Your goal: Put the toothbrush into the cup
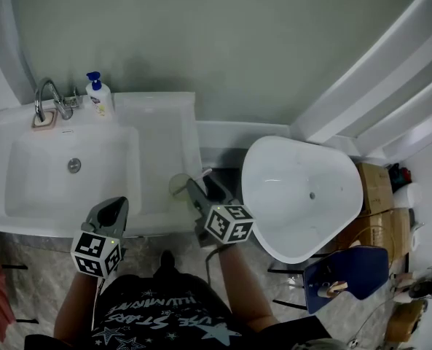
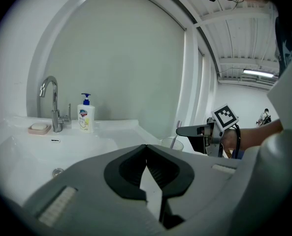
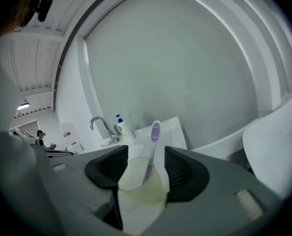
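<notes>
Toothbrush: leaning bristles-down in cup, apparently delivered; right gripper jaws wide apart flanking cup, touching nothing; left gripper left of cup, jaws closed, empty.

Right claw beside cup, white sink

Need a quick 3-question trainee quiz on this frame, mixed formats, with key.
1. True or false: the toothbrush stands in the cup.
2. The right gripper has its fingers: A) shut on the toothbrush; B) apart, with the cup between them; C) shut with nothing between them.
3. Which gripper is shut and empty?
Key: 1 true. 2 B. 3 the left gripper.
</notes>
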`<control>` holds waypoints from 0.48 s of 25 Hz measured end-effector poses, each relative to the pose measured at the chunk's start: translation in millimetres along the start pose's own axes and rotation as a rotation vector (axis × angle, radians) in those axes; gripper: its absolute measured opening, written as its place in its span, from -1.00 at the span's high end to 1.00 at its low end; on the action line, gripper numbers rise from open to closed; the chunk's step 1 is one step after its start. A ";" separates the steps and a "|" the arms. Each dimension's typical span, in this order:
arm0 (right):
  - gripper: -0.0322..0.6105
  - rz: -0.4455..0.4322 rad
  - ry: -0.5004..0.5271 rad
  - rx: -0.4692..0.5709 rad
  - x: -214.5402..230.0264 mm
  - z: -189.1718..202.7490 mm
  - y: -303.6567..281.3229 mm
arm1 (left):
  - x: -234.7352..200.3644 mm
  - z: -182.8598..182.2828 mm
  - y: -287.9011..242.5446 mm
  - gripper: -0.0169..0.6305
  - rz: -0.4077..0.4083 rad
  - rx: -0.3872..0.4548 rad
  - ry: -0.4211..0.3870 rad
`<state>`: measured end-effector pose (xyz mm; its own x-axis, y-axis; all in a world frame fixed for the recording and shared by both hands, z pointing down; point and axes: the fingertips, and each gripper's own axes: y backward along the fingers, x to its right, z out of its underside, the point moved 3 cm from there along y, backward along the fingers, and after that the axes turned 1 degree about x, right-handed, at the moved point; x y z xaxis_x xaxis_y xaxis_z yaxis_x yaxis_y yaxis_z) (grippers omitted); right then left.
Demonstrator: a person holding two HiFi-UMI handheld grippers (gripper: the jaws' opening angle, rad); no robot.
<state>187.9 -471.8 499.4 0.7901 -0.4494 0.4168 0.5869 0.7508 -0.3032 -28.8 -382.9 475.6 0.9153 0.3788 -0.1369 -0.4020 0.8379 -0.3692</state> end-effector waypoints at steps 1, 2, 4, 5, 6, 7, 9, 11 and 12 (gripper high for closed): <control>0.13 0.014 -0.003 -0.009 -0.7 1.6 2.4 | -1.6 -0.5 2.6 0.92 0.006 0.004 0.000; 0.10 0.028 -0.005 -0.016 -1.7 3.2 5.5 | -2.9 -1.0 5.4 0.92 0.012 0.007 0.000; 0.10 0.053 -0.007 -0.015 -4.9 4.7 13.3 | -4.7 -2.4 11.0 0.92 0.025 0.015 0.000; 0.10 0.063 -0.006 -0.007 -7.1 4.2 17.4 | -5.3 -3.4 13.7 0.92 0.033 0.019 -0.002; 0.10 0.073 -0.005 0.004 -9.5 3.1 21.6 | -5.6 -4.5 16.5 0.92 0.040 0.024 -0.005; 0.10 0.083 -0.002 0.016 -12.2 1.5 26.0 | -5.7 -5.7 19.5 0.92 0.048 0.030 -0.007; 0.10 0.101 0.006 0.043 -19.3 -1.7 35.5 | -5.4 -7.7 26.8 0.92 0.065 0.044 -0.010; 0.10 0.118 0.015 0.072 -28.5 -5.4 44.9 | -5.8 -9.2 35.6 0.92 0.082 0.058 -0.015; 0.10 0.127 0.021 0.087 -33.8 -7.3 49.4 | -6.3 -9.9 40.3 0.92 0.090 0.064 -0.017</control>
<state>191.5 -423.0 464.0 0.8612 -0.3577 0.3611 0.4652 0.8409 -0.2765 -50.6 -355.4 452.5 0.8750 0.4601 -0.1507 -0.4840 0.8233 -0.2965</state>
